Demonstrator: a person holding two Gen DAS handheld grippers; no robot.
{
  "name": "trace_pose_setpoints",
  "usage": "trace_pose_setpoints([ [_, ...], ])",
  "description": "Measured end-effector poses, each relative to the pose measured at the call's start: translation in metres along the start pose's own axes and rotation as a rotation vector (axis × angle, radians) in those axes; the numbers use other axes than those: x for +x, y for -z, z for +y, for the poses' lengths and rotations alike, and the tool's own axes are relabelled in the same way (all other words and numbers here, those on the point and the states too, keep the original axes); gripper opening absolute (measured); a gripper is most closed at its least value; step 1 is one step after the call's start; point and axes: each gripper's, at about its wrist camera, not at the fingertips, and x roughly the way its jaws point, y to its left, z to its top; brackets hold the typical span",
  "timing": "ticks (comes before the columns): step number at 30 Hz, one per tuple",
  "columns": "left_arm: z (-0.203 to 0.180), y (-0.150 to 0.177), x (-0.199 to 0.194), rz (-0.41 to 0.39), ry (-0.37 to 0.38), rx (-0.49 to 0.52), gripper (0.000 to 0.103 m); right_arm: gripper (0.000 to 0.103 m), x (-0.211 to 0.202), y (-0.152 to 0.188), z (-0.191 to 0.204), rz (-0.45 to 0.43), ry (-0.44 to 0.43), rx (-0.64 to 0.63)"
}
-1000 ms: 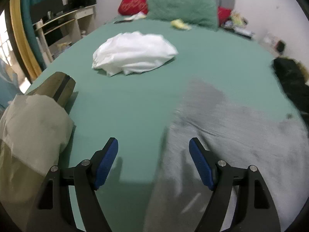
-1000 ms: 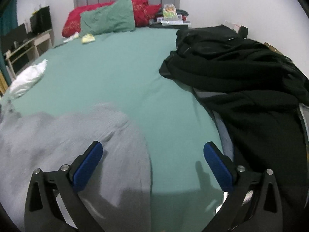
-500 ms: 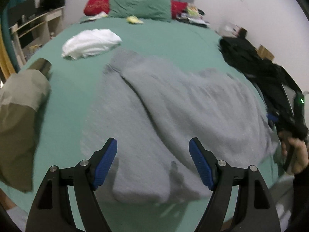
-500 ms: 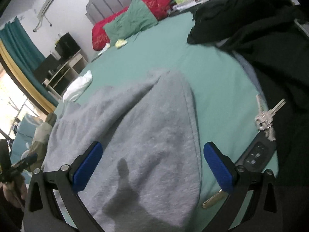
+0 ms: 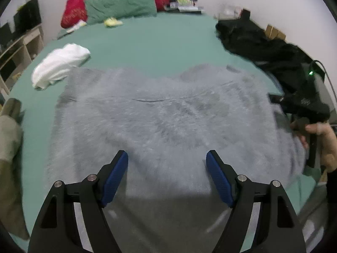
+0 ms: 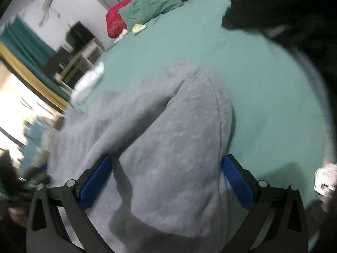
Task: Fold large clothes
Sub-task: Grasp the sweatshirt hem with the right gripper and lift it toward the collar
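Note:
A large grey fleece garment lies spread across the green bed. My left gripper is open and empty above its near edge. In the left wrist view the right gripper's body and the hand holding it are at the garment's right edge. In the right wrist view my right gripper is open and empty over the grey garment, whose folded sleeve runs up the middle.
A white cloth bundle lies at the left of the bed. A pile of black clothes covers the right side. Olive fabric hangs at the near left. Red and green pillows are at the headboard. Shelves stand left.
Both grippers have pulled back and swung over the grey garment, which now fills the middle of both views. The right camera has tilted left. Both stay open.

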Motion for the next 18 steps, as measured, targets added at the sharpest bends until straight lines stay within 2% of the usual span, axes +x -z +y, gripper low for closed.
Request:
trace_pose_setpoints([
  [3,0.0,-0.01,0.033,0.073,-0.02,0.004,0.08,0.103,0.008,-0.007,-0.014,-0.035,-0.141,0.051],
  [9,-0.001,-0.023,0.059,0.04,-0.08,0.001,0.082,0.103,0.029,-0.007,0.013,0.042,-0.196,-0.019],
  [12,-0.004,-0.021,0.062,0.009,-0.101,-0.008,0.084,0.103,0.039,-0.004,0.023,0.078,-0.273,-0.035],
  [13,-0.004,-0.019,0.061,-0.002,-0.11,-0.008,0.084,0.096,0.043,-0.002,0.03,0.089,-0.256,-0.061],
  [14,-0.005,-0.018,0.061,-0.012,-0.118,-0.004,0.084,0.075,0.046,-0.002,0.034,0.102,-0.248,-0.068],
  [15,-0.004,-0.018,0.061,-0.018,-0.12,-0.002,0.084,0.063,0.049,0.0,0.033,0.115,-0.271,-0.049],
  [16,-0.003,-0.017,0.061,-0.022,-0.12,-0.004,0.084,0.058,0.055,0.003,0.031,0.13,-0.33,-0.006],
  [18,-0.003,-0.018,0.061,-0.021,-0.125,-0.003,0.084,0.053,0.055,0.007,0.034,0.116,-0.356,0.007],
])
